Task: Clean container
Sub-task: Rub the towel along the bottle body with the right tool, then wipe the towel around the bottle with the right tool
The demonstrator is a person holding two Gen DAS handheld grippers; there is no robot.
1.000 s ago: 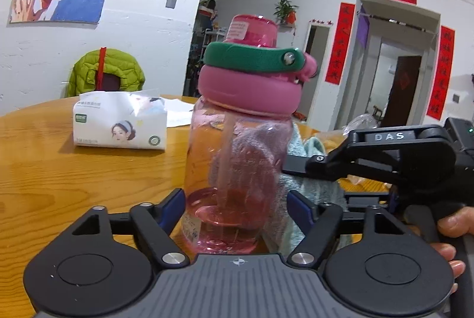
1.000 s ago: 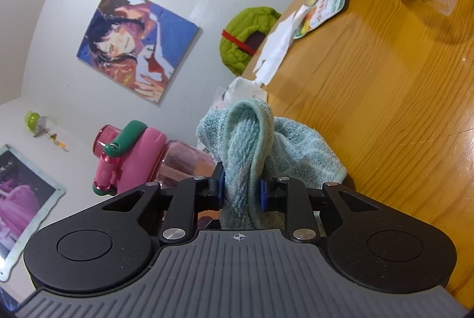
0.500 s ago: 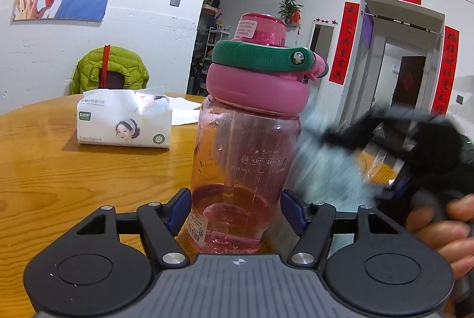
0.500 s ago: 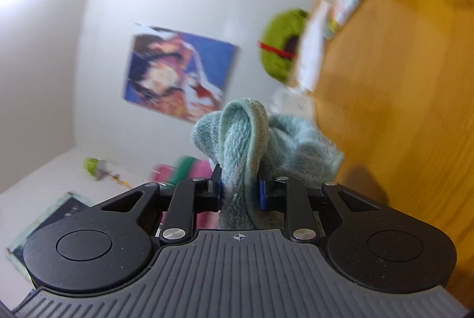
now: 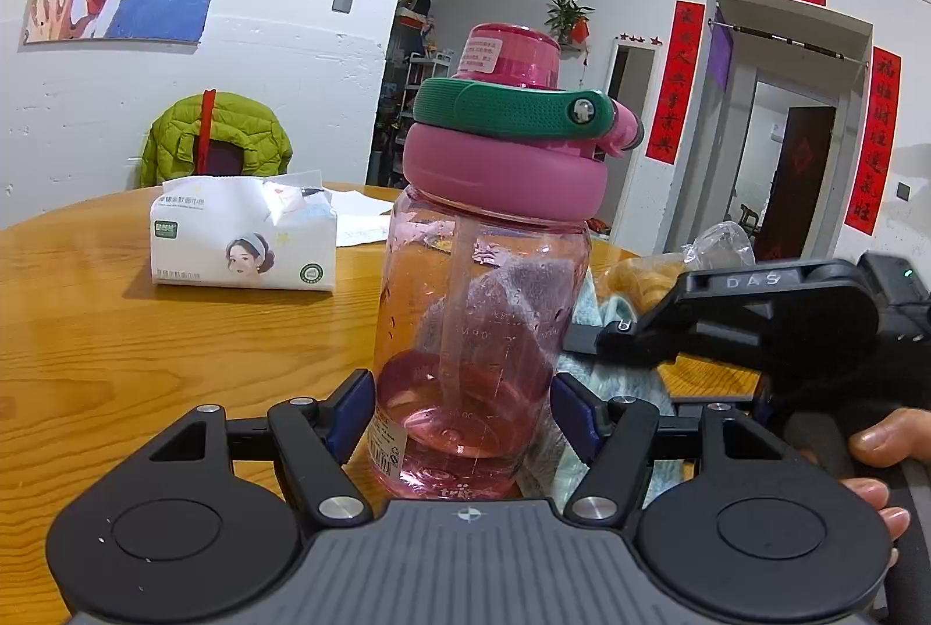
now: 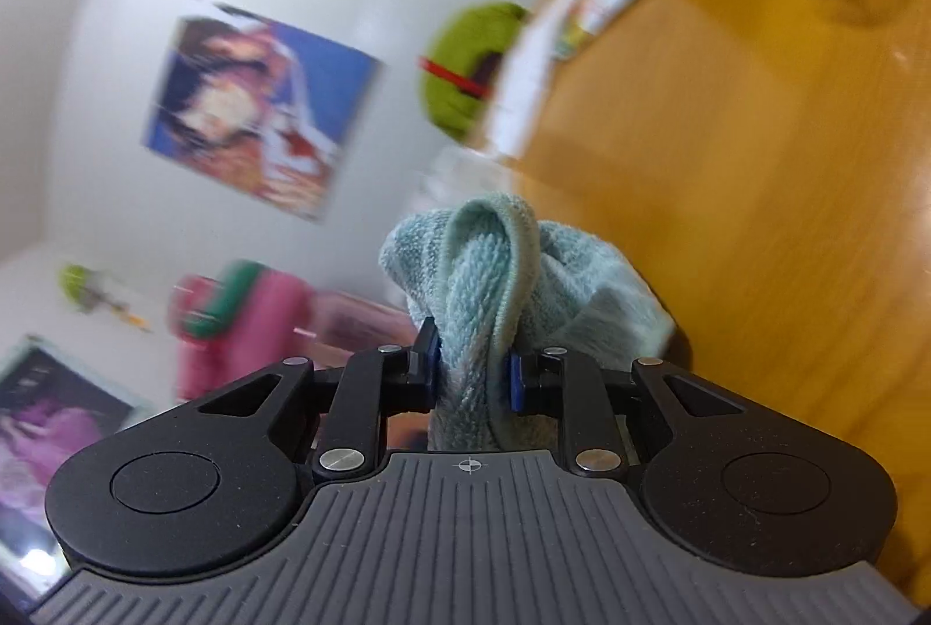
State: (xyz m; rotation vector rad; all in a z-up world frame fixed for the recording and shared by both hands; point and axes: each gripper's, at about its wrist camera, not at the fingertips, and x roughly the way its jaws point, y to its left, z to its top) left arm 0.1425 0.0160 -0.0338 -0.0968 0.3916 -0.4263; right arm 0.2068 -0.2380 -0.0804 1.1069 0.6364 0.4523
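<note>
Your left tongs (image 5: 465, 412) grip the clear pink plastic bottle (image 5: 480, 334) upright on the round wooden counter (image 5: 145, 334); your right tongs (image 6: 471, 369) pinch a pale teal terry cloth (image 6: 494, 276) beside it.

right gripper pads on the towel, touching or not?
Touching. The right wrist view shows the right gripper with both blue pads pressed into the light blue towel, which is pinched narrow between them and bulges above.
</note>
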